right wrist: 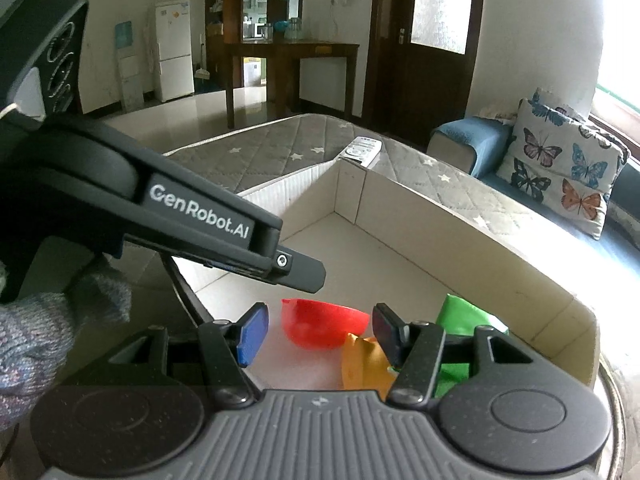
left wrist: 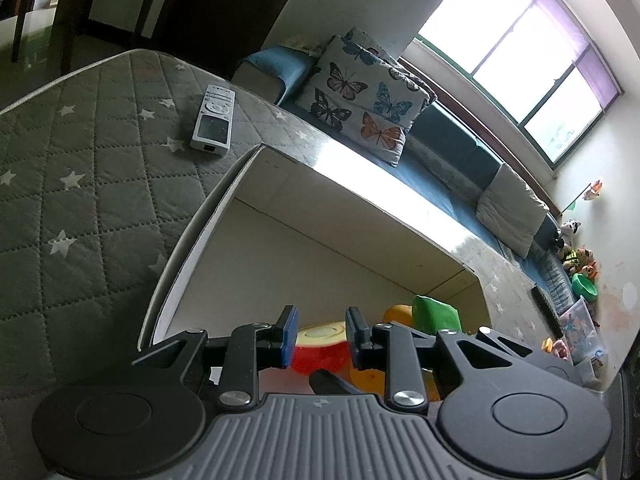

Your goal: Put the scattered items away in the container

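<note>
While both tongs (left wrist: 321, 330) (right wrist: 319, 330) hang spread over the box (right wrist: 440, 220), the remote (left wrist: 213, 119) lies lengthwise pointing away.

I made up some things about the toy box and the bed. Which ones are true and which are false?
1. The remote lies inside the box. False: it lies on the quilt, outside the box.
2. A red bowl is in the box. True.
3. The right hand-held gripper holds the bowl. False: it is open and holds nothing.
4. The pillow has butterflies on it. True.
</note>
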Demonstrator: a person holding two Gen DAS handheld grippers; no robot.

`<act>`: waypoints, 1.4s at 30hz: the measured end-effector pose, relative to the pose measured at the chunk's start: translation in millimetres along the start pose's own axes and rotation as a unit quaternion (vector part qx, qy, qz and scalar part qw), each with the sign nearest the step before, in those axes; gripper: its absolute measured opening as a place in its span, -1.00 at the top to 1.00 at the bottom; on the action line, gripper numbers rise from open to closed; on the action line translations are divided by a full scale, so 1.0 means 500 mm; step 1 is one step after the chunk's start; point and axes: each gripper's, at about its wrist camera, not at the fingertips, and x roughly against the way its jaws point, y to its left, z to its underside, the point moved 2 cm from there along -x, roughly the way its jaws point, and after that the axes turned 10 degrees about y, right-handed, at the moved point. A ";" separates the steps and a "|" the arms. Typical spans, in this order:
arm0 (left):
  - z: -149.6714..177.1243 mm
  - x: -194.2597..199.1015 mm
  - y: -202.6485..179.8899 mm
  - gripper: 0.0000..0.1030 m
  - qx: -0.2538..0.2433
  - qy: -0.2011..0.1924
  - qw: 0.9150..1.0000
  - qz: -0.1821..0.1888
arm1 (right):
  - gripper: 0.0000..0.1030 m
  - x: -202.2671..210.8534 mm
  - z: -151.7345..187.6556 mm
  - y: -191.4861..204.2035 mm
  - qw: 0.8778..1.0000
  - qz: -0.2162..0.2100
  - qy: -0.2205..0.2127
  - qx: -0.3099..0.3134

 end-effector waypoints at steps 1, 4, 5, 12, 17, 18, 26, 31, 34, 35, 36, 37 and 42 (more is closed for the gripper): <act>0.001 0.002 -0.001 0.46 0.000 0.000 1.000 0.000 | -0.14 0.005 0.003 0.002 1.000 0.000 -0.002 -0.001; 0.006 0.008 -0.003 0.46 0.000 -0.001 1.000 0.001 | -0.19 0.023 0.009 0.004 1.000 0.004 -0.013 -0.003; 0.008 0.010 -0.004 0.46 0.000 -0.002 1.000 0.001 | -0.21 0.030 0.011 0.006 1.000 0.004 -0.018 -0.004; 0.026 0.043 -0.022 0.46 -0.014 -0.016 1.000 0.003 | -0.36 0.071 0.029 0.013 0.999 0.012 -0.040 -0.023; 0.047 0.070 -0.034 0.46 -0.023 -0.026 0.999 0.005 | -0.52 0.103 0.050 0.020 0.998 0.017 -0.056 -0.034; 0.053 0.076 -0.036 0.46 -0.024 -0.028 0.999 0.006 | -0.53 0.109 0.055 0.021 0.997 0.017 -0.059 -0.037; 0.103 0.110 -0.049 0.44 -0.037 -0.039 0.999 -0.002 | -0.74 0.139 0.103 0.025 0.995 0.018 -0.070 -0.063; 0.132 0.123 -0.054 0.43 -0.040 -0.047 0.998 -0.009 | -0.89 0.156 0.125 0.022 0.993 0.019 -0.080 -0.081; 0.149 0.126 -0.057 0.43 -0.042 -0.046 0.998 -0.014 | -1.00 0.163 0.137 0.028 0.992 0.025 -0.085 -0.087; 0.154 0.126 -0.056 0.43 -0.042 -0.046 0.998 -0.015 | -1.00 0.165 0.140 0.029 0.992 0.029 -0.086 -0.089; 0.158 0.126 -0.056 0.43 -0.042 -0.045 0.998 -0.015 | -1.00 0.167 0.146 0.029 0.991 0.037 -0.085 -0.092; 0.162 0.126 -0.056 0.43 -0.042 -0.043 0.998 -0.015 | -1.00 0.169 0.147 0.029 0.991 0.040 -0.085 -0.095; 0.185 0.127 -0.061 0.43 -0.048 -0.039 0.998 -0.019 | -1.00 0.174 0.166 0.037 0.990 0.055 -0.086 -0.099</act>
